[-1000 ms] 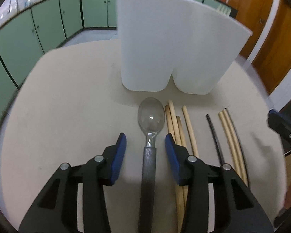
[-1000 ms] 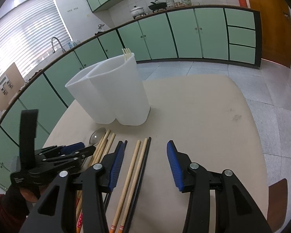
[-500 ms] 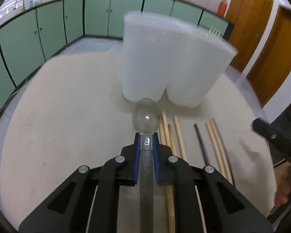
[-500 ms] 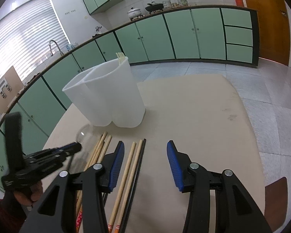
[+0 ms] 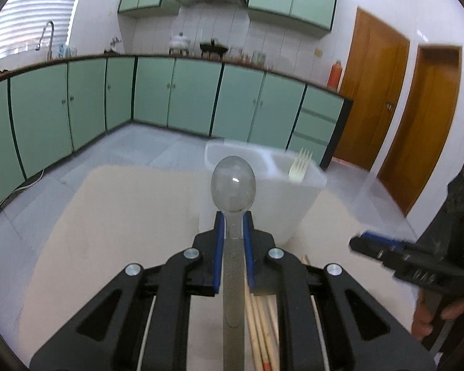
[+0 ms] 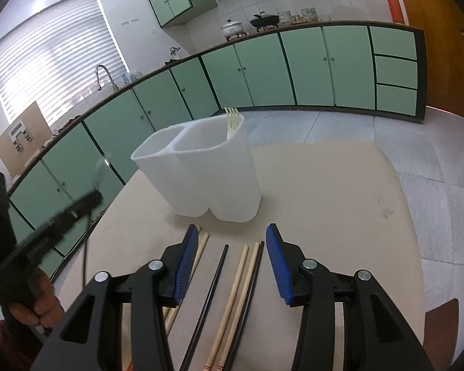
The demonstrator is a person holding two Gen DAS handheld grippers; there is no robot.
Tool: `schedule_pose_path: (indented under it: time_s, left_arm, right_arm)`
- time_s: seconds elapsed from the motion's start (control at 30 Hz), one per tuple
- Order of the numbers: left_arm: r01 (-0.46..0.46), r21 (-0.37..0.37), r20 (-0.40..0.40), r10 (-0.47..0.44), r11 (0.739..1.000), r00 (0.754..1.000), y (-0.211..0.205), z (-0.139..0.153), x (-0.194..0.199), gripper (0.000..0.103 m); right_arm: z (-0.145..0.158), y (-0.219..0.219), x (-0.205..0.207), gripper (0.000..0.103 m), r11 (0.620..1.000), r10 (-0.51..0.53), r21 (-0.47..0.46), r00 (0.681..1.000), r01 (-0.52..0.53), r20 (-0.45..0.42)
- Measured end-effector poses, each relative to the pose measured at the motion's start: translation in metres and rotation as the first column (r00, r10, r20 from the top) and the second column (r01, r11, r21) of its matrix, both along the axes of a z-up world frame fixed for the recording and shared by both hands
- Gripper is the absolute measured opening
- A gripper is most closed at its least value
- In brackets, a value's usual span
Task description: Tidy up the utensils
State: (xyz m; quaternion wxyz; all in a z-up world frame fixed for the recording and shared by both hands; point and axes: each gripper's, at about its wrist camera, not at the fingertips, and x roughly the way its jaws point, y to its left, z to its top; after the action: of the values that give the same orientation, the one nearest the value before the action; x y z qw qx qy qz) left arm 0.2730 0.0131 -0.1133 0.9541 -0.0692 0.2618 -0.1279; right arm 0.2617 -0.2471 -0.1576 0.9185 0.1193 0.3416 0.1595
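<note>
The left claw (image 5: 233,225) is clamped on the neck of the spoon (image 5: 233,185), held in the air just before the white holder (image 6: 201,167), bowl forward. The grip is narrow and on smooth metal, so the spoon could pivot or slip while being tipped into a compartment. Its bowl might also catch the holder's rim or, possibly, knock the fork (image 6: 233,122) standing in the right compartment. The right claw (image 6: 232,262) stands apart over the chopsticks (image 6: 232,293) in front of the holder, on the bench (image 6: 340,201).
</note>
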Motion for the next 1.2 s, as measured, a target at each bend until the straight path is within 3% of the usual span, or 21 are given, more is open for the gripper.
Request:
schedule_pose_path:
  time_s: [0.13,0.4,0.53,0.67,0.93,1.2]
  left_arm:
    - [0.006,-0.013,0.045,-0.006,1.000,0.999,-0.004,0.015,0.006,0.011]
    - [0.010,-0.028,0.059,-0.009,1.000,0.998,-0.012,0.025,0.019,0.011]
    - [0.021,-0.001,-0.017,-0.021,1.000,1.000,-0.013,0.021,0.026,0.011]
    - [0.032,-0.021,-0.072,-0.034,0.999,0.997,-0.004,0.020,0.034,0.011]
    - [0.016,-0.030,0.028,-0.016,0.999,0.999,-0.002,0.030,0.031,0.011]
    - [0.006,-0.045,0.174,0.002,0.999,0.985,-0.005,0.046,0.023,0.011]
  right_arm:
    - [0.002,0.002,0.000,0.045,1.000,0.001,-0.004,1.000,-0.001,0.004]
    - [0.000,0.002,-0.002,0.045,1.000,0.001,-0.010,1.000,-0.001,0.001]
    - [0.000,-0.002,-0.001,0.045,1.000,-0.005,-0.010,1.000,0.005,-0.003]
    - [-0.002,-0.003,-0.001,0.045,1.000,-0.010,-0.004,1.000,0.010,-0.007]
    - [0.002,0.000,-0.001,0.045,1.000,0.003,-0.005,1.000,-0.003,0.010]
    - [0.049,-0.008,0.014,0.045,1.000,-0.006,0.011,0.993,0.005,0.121]
